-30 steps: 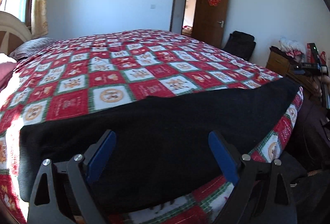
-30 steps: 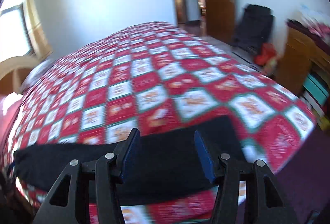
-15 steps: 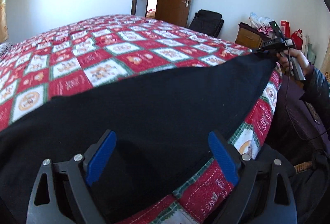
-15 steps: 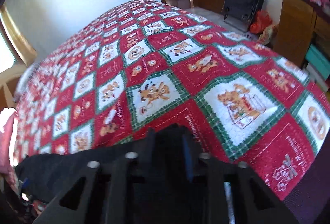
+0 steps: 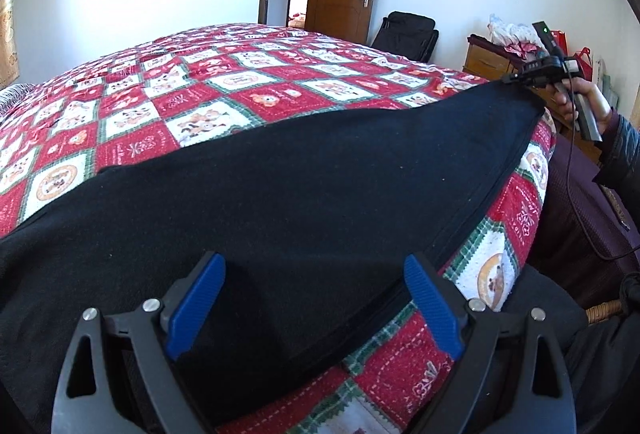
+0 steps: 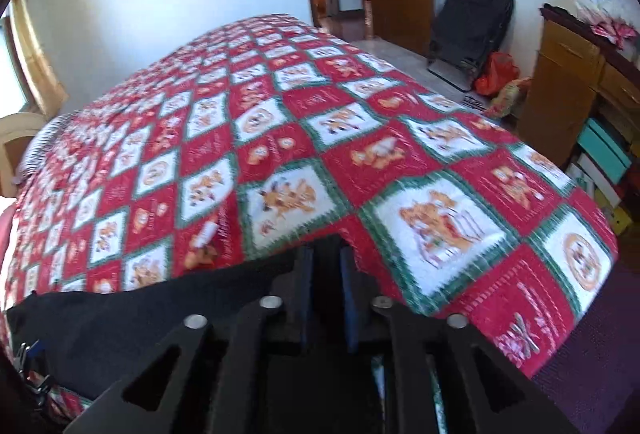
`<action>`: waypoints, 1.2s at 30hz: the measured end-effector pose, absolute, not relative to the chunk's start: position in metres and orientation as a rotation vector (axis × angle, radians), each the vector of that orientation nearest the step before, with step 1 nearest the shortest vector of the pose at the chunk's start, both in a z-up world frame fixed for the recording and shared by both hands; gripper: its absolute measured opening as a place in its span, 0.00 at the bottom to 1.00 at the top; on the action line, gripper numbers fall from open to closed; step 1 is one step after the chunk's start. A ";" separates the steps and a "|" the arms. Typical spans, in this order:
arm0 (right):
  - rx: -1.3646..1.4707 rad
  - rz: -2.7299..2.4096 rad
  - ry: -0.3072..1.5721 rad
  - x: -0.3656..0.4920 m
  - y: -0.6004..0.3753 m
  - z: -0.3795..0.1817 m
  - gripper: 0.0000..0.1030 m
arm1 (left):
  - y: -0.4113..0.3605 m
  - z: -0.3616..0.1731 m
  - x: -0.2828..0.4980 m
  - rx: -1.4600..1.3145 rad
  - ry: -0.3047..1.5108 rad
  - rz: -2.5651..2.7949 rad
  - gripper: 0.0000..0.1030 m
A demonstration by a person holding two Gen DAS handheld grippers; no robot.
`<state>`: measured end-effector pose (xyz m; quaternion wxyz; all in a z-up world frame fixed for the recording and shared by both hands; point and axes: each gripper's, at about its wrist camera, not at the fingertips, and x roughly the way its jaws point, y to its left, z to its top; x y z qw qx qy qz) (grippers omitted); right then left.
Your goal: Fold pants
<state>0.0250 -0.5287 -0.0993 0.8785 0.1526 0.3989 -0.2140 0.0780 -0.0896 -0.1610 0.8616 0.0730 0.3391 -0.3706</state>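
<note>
1. Two grippers over black pants (image 5: 320, 194) spread on quilt (image 5: 208, 90).
2. Left gripper (image 5: 316, 306): jaws wide, released; pants lie beneath and between them.
3. Right gripper (image 6: 325, 274): jaws narrow, opening; pants corner between them, grip unclear.

open quilt (image 6: 280, 138) beyond pants (image 5: 300, 202), cabinet (image 6: 560, 106) crowding right edge
</note>
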 end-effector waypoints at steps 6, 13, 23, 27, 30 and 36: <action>0.425 -0.436 0.734 -0.038 -0.522 -0.073 0.48 | -0.089 -0.156 0.066 0.189 0.642 -0.767 0.90; 0.515 -0.453 0.752 -0.078 -0.509 -0.085 0.47 | -0.095 -0.163 0.065 0.220 0.663 -0.771 0.65; 0.500 -0.458 0.715 -0.070 -0.504 -0.099 0.12 | -0.093 -0.166 0.068 0.230 0.668 -0.736 0.15; 0.474 -0.453 0.710 -0.069 -0.500 -0.096 0.10 | -0.091 -0.167 0.067 0.228 0.671 -0.742 0.08; 0.471 -0.447 0.693 -0.070 -0.498 -0.091 0.09 | -0.090 -0.165 0.066 0.234 0.667 -0.737 0.05; 0.482 -0.425 0.654 -0.080 -0.497 -0.079 0.08 | -0.089 -0.165 0.065 0.231 0.667 -0.757 0.05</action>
